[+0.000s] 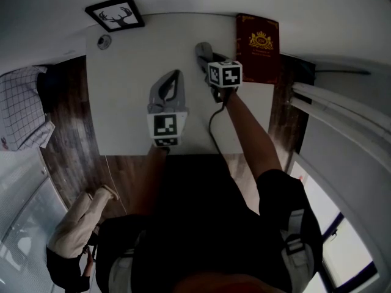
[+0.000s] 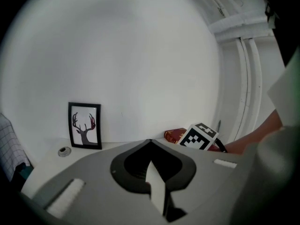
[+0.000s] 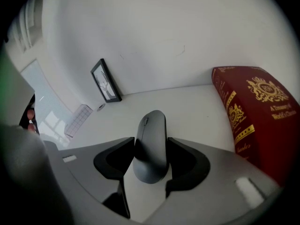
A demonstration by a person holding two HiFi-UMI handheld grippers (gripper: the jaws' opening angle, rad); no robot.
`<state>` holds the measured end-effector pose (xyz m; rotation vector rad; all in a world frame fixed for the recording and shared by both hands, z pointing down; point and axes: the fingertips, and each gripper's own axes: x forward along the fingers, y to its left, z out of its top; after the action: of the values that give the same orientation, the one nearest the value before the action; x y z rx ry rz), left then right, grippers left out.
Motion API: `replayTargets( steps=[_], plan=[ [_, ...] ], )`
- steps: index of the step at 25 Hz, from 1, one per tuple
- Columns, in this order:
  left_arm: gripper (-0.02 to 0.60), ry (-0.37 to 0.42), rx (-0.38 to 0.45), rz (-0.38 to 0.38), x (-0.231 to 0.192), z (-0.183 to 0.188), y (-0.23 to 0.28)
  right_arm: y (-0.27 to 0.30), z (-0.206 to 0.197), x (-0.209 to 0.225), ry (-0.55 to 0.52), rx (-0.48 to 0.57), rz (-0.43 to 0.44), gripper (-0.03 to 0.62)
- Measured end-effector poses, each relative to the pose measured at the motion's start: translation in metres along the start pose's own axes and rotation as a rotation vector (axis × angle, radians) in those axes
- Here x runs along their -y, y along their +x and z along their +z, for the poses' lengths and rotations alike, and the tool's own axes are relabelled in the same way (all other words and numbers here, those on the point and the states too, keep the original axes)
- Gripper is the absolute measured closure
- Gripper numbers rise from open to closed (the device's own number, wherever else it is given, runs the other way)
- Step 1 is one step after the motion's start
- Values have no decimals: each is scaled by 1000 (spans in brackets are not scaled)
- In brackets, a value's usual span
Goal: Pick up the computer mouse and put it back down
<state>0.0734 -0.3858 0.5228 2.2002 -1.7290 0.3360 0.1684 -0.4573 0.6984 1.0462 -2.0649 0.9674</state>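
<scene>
A grey computer mouse (image 3: 151,144) sits lengthwise between the jaws of my right gripper (image 3: 151,142); both jaw tips press on its sides. It hangs low over the white table (image 3: 187,107), and whether it touches the top cannot be told. In the head view the right gripper (image 1: 204,52) points at the table's far part, just left of the red book (image 1: 257,47). My left gripper (image 1: 176,75) hovers over the table's middle, its jaw tips meeting (image 2: 150,142) with nothing between them.
The red book (image 3: 255,111) lies close on the mouse's right. A framed antler picture (image 1: 115,14) leans on the wall at the far left, with a small round object (image 1: 104,41) beside it. A checked cloth (image 1: 21,108) lies left of the table.
</scene>
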Motion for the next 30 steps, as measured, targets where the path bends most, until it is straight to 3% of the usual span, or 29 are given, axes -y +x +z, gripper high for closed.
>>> replayTargets(
  steps=[12, 18, 21, 25, 30],
  plan=[
    [581, -45, -117, -10, -5, -38, 46, 6, 0, 4, 22, -4, -9, 356],
    [582, -44, -125, -22, -1, -40, 45, 7, 0, 4, 16, -1, -30, 336],
    [581, -45, -125, -24, 0, -39, 44, 6, 2, 3, -8, 10, -51, 258],
    [581, -48, -123, -25, 0, -40, 41, -1, 7, 5, -19, 52, -72, 217],
    [582, -49, -109, -22, 1, -35, 33, -22, 13, 8, -13, 106, -100, 245]
  ],
)
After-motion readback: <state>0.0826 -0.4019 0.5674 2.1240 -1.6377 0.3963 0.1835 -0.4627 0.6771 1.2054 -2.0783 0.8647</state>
